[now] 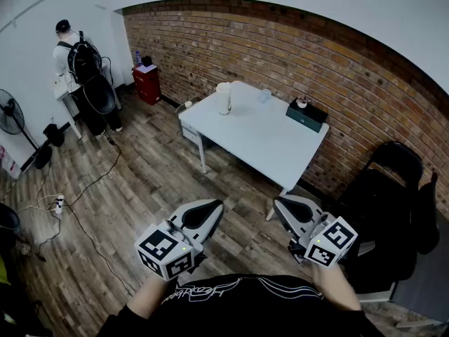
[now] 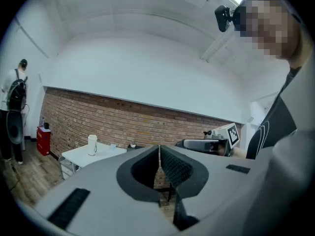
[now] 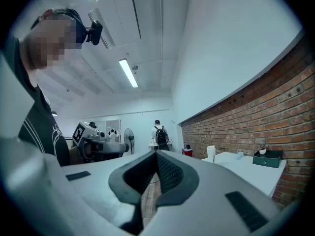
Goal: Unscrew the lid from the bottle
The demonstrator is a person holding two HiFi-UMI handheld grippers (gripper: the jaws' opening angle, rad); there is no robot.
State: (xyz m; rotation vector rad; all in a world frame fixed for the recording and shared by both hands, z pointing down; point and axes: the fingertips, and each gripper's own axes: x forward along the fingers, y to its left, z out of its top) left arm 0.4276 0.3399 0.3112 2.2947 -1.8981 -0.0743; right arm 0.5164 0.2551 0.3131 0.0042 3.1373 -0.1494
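You held the left gripper [image 1: 213, 208] and right gripper [image 1: 281, 205] pressed together, empty, well apart from the table's [image 1: 270, 146] bottle [image 1: 224, 98]; nothing yet unscrewed.

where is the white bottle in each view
Head view: white bottle stands upper centre, on the white table's left end.
Left gripper view: bottle lower left, on that table.
Right gripper view: bottle right of centre, on that table.
Shared landmark: brick wall behind the table.
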